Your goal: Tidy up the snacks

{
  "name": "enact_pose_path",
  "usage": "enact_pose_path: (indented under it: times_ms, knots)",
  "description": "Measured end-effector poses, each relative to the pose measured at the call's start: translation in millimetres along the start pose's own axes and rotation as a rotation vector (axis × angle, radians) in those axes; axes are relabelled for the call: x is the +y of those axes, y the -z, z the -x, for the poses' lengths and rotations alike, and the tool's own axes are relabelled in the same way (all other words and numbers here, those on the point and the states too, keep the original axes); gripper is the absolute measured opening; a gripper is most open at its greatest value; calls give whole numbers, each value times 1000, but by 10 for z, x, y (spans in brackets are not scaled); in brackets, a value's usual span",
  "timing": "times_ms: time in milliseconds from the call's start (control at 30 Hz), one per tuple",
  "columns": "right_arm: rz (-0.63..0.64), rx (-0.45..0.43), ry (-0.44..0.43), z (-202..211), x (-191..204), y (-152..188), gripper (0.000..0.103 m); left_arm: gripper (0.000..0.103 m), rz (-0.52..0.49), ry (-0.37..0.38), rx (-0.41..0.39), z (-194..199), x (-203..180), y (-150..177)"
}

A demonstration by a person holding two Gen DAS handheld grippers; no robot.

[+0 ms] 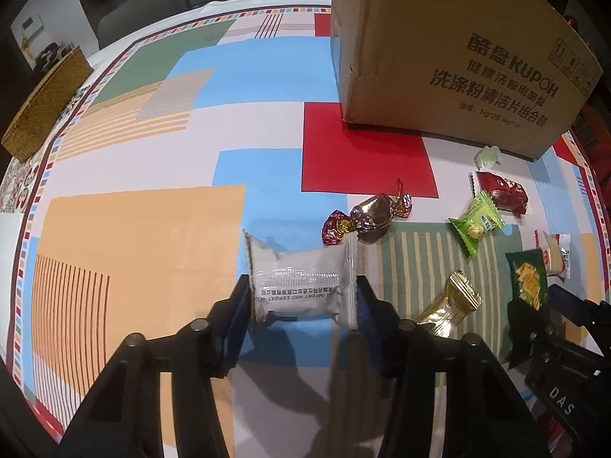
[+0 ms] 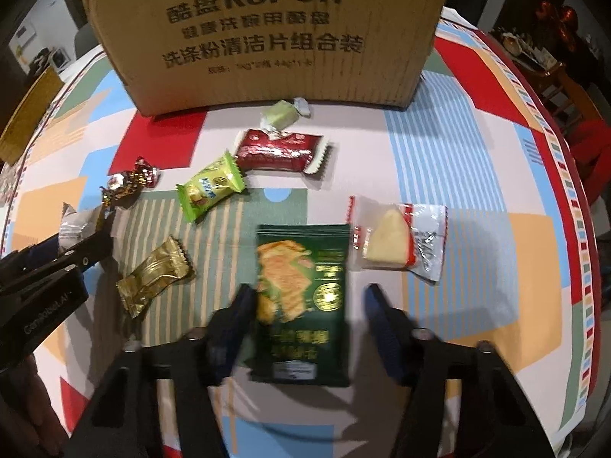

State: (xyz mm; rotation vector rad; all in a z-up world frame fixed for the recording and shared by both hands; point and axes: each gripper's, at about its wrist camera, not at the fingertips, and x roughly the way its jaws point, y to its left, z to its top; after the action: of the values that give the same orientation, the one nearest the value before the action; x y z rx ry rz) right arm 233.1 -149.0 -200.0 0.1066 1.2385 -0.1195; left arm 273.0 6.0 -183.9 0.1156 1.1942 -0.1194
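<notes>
- The left claw [image 1: 303, 297] pinches a white snack packet [image 1: 299, 280] by its sides, low over the table [image 1: 152, 229]; the slick wrapper could crumple or slide out on lifting.
- The right claw [image 2: 307, 318] straddles a dark green cracker packet [image 2: 305, 297]. The left pad looks to touch it, while a gap shows on the right, so I cannot tell if it grips. An uneven squeeze may skew it.
- A gold-wrapped candy [image 1: 448, 305] lies between the claws and could be knocked.
- The table wears a glossy, colour-blocked tablecloth. A cardboard box [image 1: 458, 45] stands at its far side, a dim room with chairs beyond.
</notes>
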Motion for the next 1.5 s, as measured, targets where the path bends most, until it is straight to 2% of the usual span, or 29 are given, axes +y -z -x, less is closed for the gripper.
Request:
enact_pose_path:
  times_ms: [267,467,833,1500]
  knots:
    - [9,-5,-19,27,1,9,45,44,1,9,0,43,6,2]
    - [12,-41,-24,166,28,17,45,44,0,9,-20,165,-23,34]
    - [2,-99,-32,385,8,-32,45,44,-3,6,-80,450,-51,-6]
    - [-25,-250,-24,913,-230,-376,45,44,-20,34,-214,982,-204,-279]
